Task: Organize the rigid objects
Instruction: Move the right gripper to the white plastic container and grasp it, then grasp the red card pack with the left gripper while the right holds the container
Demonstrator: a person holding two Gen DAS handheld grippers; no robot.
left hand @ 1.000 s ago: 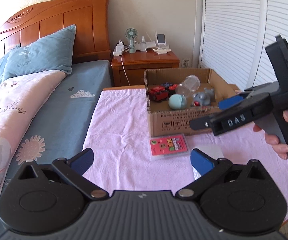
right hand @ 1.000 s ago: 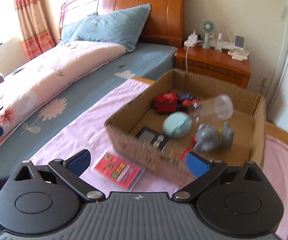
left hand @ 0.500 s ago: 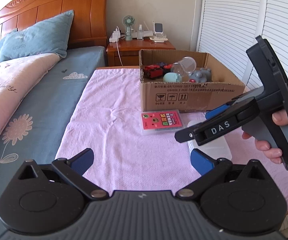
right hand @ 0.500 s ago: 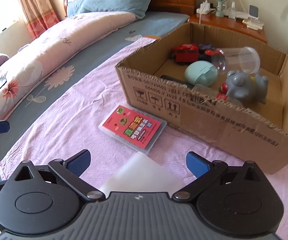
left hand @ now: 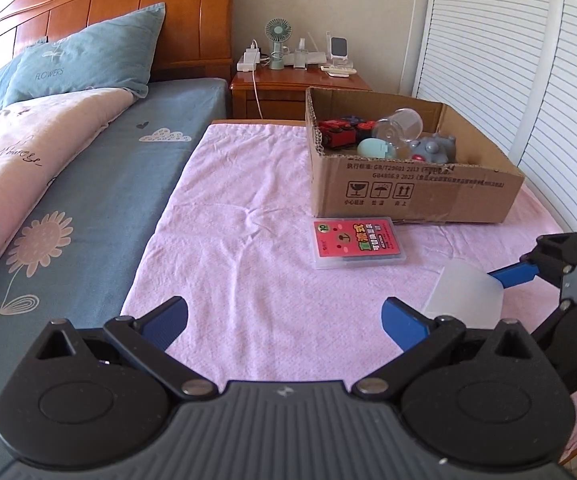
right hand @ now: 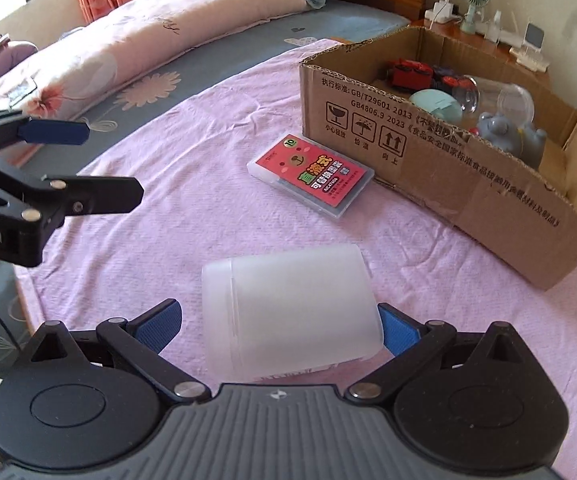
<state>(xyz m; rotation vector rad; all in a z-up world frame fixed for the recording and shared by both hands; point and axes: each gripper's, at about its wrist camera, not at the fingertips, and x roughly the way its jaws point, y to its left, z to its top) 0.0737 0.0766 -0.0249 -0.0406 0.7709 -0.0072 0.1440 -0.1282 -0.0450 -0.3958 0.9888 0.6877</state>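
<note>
A frosted white container (right hand: 288,304) is lying on its side on the pink-covered table (right hand: 192,184), sitting between the wide jaws of the right gripper (right hand: 278,322). The left gripper (left hand: 284,316) is hovering nearby, jaws wide and empty. A red card case (right hand: 310,174) is lying just beside the cardboard box (right hand: 440,184) of toys.

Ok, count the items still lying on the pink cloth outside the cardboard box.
2: the red-labelled flat case lies beside the box's front wall; the frosted plastic container lies on its side between the right hand-held gripper's open fingers.
</note>
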